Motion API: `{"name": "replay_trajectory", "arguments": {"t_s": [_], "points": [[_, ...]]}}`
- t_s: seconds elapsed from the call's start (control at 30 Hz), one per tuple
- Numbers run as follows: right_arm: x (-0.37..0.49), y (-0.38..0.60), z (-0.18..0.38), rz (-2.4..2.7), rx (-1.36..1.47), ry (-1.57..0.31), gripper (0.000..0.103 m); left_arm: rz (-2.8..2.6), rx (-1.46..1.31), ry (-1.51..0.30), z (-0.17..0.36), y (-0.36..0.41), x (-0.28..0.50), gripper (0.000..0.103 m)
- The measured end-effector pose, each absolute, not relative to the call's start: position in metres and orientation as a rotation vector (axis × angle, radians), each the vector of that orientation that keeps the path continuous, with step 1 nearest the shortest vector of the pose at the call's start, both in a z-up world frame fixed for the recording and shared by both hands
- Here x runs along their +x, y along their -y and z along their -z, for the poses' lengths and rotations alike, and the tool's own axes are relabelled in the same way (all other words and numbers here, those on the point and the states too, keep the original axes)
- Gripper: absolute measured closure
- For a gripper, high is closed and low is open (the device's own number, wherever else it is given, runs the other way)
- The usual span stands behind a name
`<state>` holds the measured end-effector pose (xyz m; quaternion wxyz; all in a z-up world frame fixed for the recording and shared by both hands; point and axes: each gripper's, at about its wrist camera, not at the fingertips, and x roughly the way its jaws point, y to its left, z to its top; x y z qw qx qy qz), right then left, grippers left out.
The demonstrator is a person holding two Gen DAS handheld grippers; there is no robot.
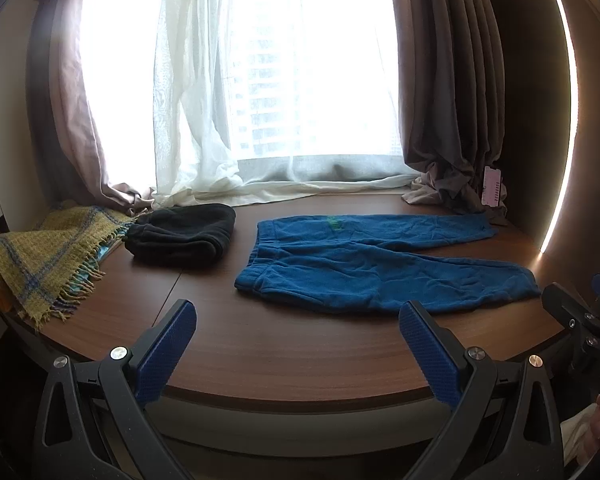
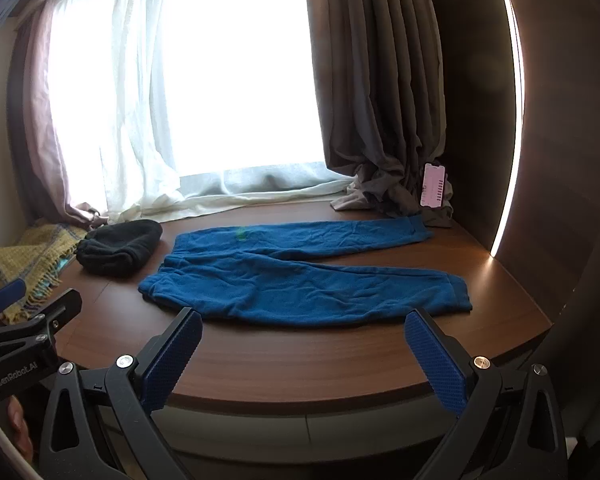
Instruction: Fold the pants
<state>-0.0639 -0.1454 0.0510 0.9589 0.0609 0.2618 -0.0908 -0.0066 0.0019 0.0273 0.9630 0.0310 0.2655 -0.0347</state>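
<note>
A pair of blue fleece pants (image 1: 364,264) lies flat on the brown wooden table (image 1: 284,348), waistband to the left, the two legs spread toward the right. It also shows in the right wrist view (image 2: 300,276). My left gripper (image 1: 298,316) is open and empty, held over the table's front edge, just short of the pants. My right gripper (image 2: 304,324) is open and empty too, near the front hem of the pants. The right gripper also shows at the right edge of the left wrist view (image 1: 580,312).
A folded black garment (image 1: 182,236) lies left of the pants. A yellow plaid fringed blanket (image 1: 40,264) lies at the far left. Curtains (image 1: 448,80) hang along the window at the back. A phone (image 2: 434,186) leans against the curtain at back right.
</note>
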Motion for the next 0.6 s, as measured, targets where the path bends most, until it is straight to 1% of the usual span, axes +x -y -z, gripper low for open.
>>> {"name": "replay_trajectory", "arguments": {"t_s": [0.6], "points": [[-0.0694, 0.1474, -0.0558, 0.164, 0.123, -0.498, 0.000, 0.077, 0.054, -0.521, -0.0342, -0.0011, -0.0101, 0.000]]}}
